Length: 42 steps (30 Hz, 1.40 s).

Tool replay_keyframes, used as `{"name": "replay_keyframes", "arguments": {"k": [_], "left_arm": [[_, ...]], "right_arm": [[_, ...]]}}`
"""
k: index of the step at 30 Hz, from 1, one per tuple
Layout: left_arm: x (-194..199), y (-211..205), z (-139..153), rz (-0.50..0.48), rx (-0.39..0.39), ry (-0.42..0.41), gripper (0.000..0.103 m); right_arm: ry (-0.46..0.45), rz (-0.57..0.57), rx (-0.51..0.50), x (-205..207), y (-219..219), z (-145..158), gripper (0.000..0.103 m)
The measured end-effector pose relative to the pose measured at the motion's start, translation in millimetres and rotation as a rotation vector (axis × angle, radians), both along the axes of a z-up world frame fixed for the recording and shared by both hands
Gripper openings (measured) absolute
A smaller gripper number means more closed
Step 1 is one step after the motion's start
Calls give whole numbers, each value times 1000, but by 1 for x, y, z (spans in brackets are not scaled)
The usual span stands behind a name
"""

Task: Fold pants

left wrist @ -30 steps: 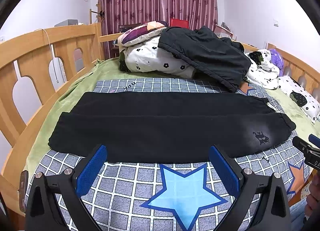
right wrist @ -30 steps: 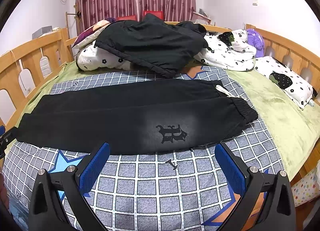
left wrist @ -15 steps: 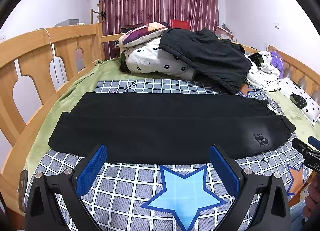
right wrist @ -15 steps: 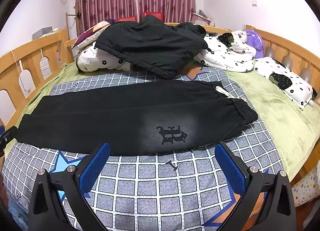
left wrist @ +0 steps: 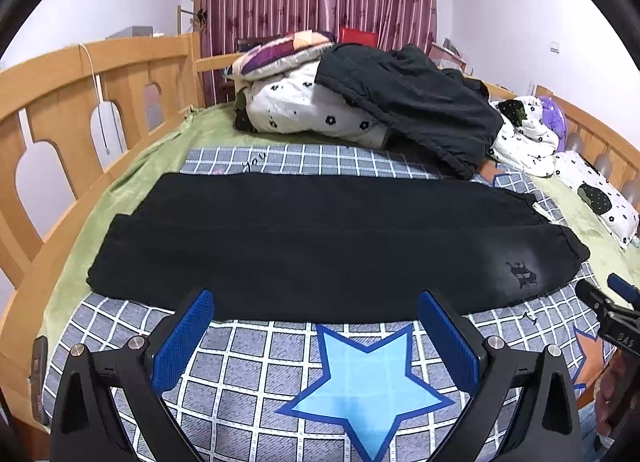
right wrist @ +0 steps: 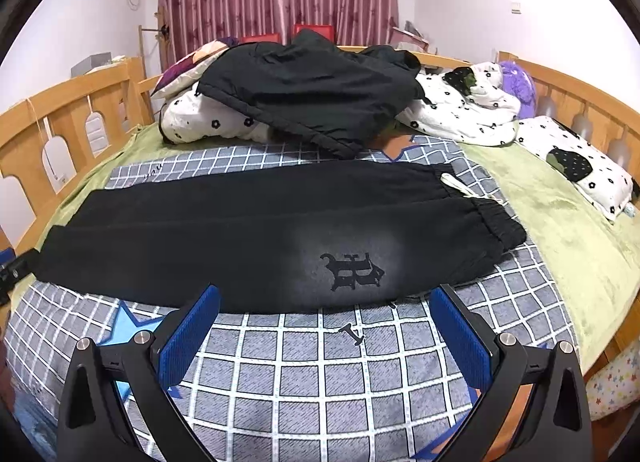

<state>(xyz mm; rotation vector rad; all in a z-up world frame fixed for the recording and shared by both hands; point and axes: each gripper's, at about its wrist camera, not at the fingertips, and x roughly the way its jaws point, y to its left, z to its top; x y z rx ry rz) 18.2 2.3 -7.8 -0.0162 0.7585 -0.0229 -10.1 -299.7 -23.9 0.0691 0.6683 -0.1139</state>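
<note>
Black pants (left wrist: pixel 320 246) lie flat across the checked bedspread, folded lengthwise, leg ends at the left, waistband at the right. They also show in the right wrist view (right wrist: pixel 248 238), with a black logo (right wrist: pixel 352 272) on a faded patch and a white drawstring (right wrist: pixel 454 184). My left gripper (left wrist: pixel 316 314) is open and empty, just short of the pants' near edge, toward the leg end. My right gripper (right wrist: pixel 326 310) is open and empty, just short of the near edge below the logo.
A black jacket (left wrist: pixel 408 102) lies over flowered bedding (left wrist: pixel 304 110) at the far side of the bed. Wooden rails (left wrist: pixel 92 102) run along the left and right (right wrist: pixel 580 102). A flowered pillow (right wrist: pixel 580 166) lies on the green blanket (right wrist: pixel 560 238) at the right.
Both grippers have moved slightly closer to the pants' near edge. The pants have not moved.
</note>
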Motion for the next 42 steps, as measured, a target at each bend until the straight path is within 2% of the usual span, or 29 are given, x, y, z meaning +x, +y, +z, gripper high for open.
{"name": "replay_keyframes", "arguments": {"k": [4,5,6,8,10,12,15,20,21,23,26,31,40,42], "left_arm": [[16,9,-26,3,-52,139,103],[22,12,-34,1,-49,132,103],[28,14,-43,7,-59,160,103],[39,21,-60,23,-50,139,102],[49,26,-77,19,-102,215,102],[57,31,-90,22,-135,250,102],[68,35,-111,34,-133,296,102],[84,33,-132,25,-256,354,102],[86,33,-135,26,-263,367,102],[83,41,-141,36,-207,389,102],[83,34,-142,23,-179,382,102],[87,28,-142,10,-210,366,102],[87,22,-141,23,-185,340,102],[88,26,-140,28,-202,343,102]], "right_arm": [[90,22,29,20,-6,-29,97],[121,23,40,26,-10,-38,95],[136,21,44,29,-11,-44,95],[161,10,53,36,-18,-60,94],[196,-6,66,43,-28,-74,91],[210,-9,92,47,-36,-83,91],[238,-37,111,52,-46,-95,89],[225,-42,145,55,-52,-98,88],[218,-41,147,55,-52,-98,88],[212,-40,149,58,-51,-98,88],[208,-32,160,64,-49,-98,87],[229,-26,178,74,-47,-103,82],[247,-12,148,79,-37,-109,82],[244,-9,146,79,-35,-108,82]]}}
